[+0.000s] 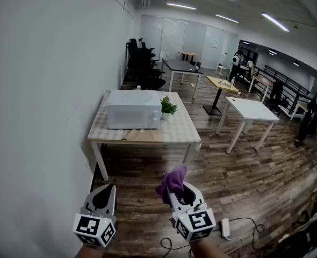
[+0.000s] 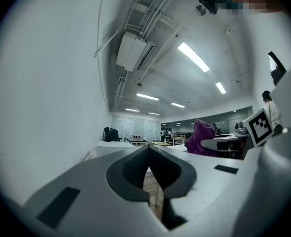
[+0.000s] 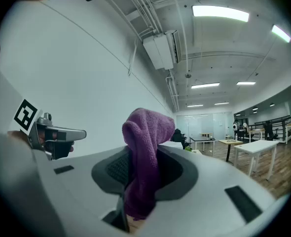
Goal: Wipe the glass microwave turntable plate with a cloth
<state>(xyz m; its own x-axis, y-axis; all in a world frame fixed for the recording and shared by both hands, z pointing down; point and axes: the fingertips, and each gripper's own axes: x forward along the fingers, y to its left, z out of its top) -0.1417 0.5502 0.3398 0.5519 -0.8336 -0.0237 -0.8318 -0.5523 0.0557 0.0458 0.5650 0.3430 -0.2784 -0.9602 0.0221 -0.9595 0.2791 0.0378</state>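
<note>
Head view: left claw [image 1: 108, 189] clenched empty, right claw [image 1: 177, 193] grasping purple cloth [image 1: 172, 181], microwave [image 1: 133, 110] afar.

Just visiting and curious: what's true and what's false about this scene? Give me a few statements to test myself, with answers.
1. The right gripper clamps a purple cloth. True.
2. The left gripper holds a glass plate. False: its jaws are shut on nothing.
3. The microwave sits on the floor. False: it stands on a table, next to a small plant.
4. The microwave is white. True.
</note>
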